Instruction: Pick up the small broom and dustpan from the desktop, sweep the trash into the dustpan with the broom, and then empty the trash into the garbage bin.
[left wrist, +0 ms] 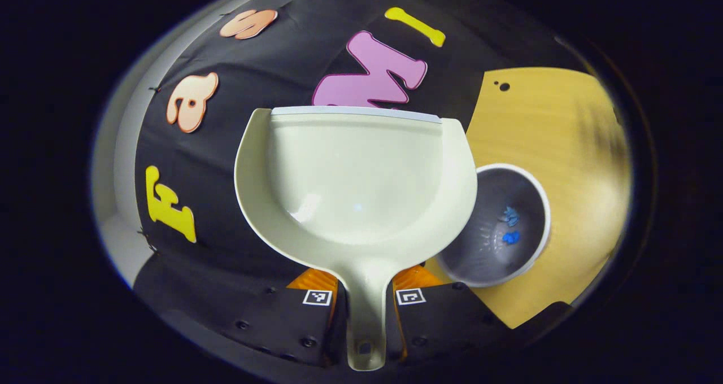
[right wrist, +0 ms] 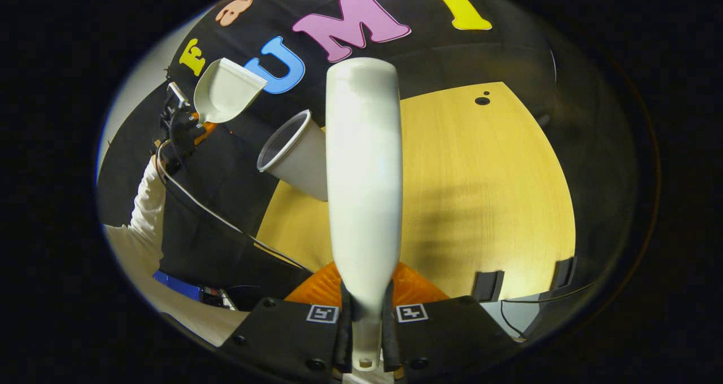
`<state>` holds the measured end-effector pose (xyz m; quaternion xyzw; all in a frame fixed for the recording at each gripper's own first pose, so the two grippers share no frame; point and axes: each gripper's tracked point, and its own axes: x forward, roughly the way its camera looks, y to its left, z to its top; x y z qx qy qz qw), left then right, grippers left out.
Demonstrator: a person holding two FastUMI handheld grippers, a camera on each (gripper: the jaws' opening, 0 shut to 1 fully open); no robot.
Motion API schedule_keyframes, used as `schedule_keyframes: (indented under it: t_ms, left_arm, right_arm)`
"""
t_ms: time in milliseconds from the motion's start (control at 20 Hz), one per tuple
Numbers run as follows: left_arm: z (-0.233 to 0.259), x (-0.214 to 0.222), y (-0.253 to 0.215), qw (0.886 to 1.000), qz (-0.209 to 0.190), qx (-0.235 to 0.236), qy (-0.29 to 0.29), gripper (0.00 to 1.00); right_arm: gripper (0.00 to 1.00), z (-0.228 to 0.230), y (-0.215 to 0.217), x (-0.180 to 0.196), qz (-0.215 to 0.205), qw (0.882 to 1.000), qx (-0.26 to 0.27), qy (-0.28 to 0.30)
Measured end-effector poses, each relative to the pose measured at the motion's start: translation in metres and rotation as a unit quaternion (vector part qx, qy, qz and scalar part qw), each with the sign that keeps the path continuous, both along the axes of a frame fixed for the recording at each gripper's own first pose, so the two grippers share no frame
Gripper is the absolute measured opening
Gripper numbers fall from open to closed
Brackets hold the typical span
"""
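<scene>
Nearing the end — left jaws are pinching the emptied dustpan (left wrist: 356, 186), right jaws the broom (right wrist: 364, 186); trash (left wrist: 510, 226) is lying in the bin (left wrist: 502, 260).

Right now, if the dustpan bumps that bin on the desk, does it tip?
Probably tips easily. The bin looks like a thin, light cup, holding only a few blue scraps, so little weight steadies it. In the right gripper view its mouth looks wider than its body, so likely top-heavy, and round enough to roll.
</scene>
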<state>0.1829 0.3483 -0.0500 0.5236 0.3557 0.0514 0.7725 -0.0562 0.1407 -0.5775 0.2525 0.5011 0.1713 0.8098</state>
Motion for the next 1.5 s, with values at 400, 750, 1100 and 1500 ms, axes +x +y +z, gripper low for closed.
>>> schedule_keyframes:
  t_ms: [400, 750, 1100, 1500]
  left_arm:
    - [-0.093, -0.080, -0.176, 0.925, 0.062, -0.371, 0.052, 0.25]
    - [-0.196, -0.176, -0.255, 0.861, 0.172, -0.445, 0.178, 0.25]
    - [-0.311, -0.208, -0.259, 0.823, 0.284, -0.428, 0.243, 0.25]
    - [-0.413, -0.196, -0.263, 0.771, 0.393, -0.407, 0.294, 0.26]
  right_arm:
    - [0.22, -0.028, 0.003, 0.046, -0.050, 0.998, -0.032, 0.019]
    - [0.23, -0.060, 0.018, 0.056, -0.059, 0.996, -0.035, 0.063]
    - [0.23, -0.151, 0.022, 0.011, -0.034, 0.979, -0.087, 0.181]
    - [0.23, -0.235, 0.028, -0.017, 0.027, 0.948, -0.175, 0.265]
